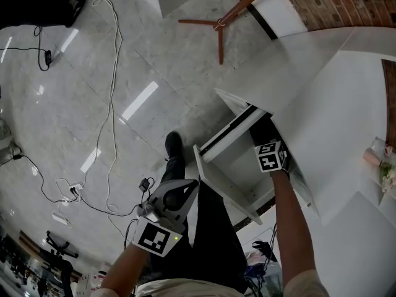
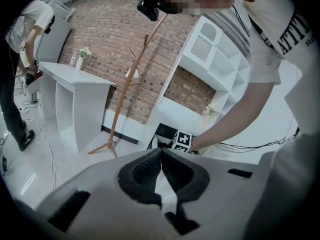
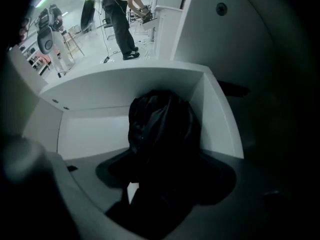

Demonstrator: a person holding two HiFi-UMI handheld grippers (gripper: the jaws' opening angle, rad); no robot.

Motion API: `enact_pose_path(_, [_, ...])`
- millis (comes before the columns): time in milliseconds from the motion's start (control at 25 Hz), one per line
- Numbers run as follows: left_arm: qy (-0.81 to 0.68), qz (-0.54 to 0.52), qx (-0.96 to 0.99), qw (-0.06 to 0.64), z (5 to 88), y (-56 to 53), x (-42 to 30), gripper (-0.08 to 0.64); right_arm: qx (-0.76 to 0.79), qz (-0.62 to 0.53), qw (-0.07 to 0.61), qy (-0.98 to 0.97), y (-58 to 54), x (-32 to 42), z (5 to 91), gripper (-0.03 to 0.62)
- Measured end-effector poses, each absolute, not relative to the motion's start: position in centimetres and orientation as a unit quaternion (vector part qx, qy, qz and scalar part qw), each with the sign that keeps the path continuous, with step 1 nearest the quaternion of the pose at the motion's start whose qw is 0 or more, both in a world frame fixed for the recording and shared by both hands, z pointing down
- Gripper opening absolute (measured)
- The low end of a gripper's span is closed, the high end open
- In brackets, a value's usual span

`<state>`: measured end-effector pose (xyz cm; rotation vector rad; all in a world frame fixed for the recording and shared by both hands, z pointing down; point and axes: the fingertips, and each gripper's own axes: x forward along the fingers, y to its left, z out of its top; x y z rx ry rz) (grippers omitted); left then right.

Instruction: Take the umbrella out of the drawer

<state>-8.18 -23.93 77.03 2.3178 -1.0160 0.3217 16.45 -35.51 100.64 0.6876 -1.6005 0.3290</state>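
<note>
The black folded umbrella (image 3: 160,129) lies against the right wall of the open white drawer (image 3: 125,81). My right gripper (image 3: 165,176) points steeply down into it, jaws standing wide on either side of the umbrella's near end; it is too dark to see any pad pressing on it. In the head view the right gripper (image 1: 267,142) reaches into the drawer (image 1: 229,184) below its marker cube, and the umbrella itself is hidden there. My left gripper (image 1: 170,204) hangs to the left over the floor. Its jaws (image 2: 161,156) are shut with nothing between them.
A white cabinet top (image 1: 346,104) runs to the right of the drawer, with a small flower vase (image 1: 385,169) on it. A wooden coat rack (image 1: 219,23) stands beyond. Cables (image 1: 111,104) trail over the marble floor. Another person (image 2: 20,59) bends by a white desk (image 2: 75,84).
</note>
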Motion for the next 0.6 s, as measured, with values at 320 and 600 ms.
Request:
enact_pose_path(320, [-0.383,0.124,0.872,0.279,76.6,-24.0,-8.8,0.026,0.302,0.111,0.628,-0.709,-35.3,16.3,99.5,0.281])
enact_pose_path(600, [-0.390,0.130,0.870,0.271,75.6,-24.0,-9.6,0.026,0.302,0.109,0.612,-0.723,-33.1,15.6,97.9,0.267])
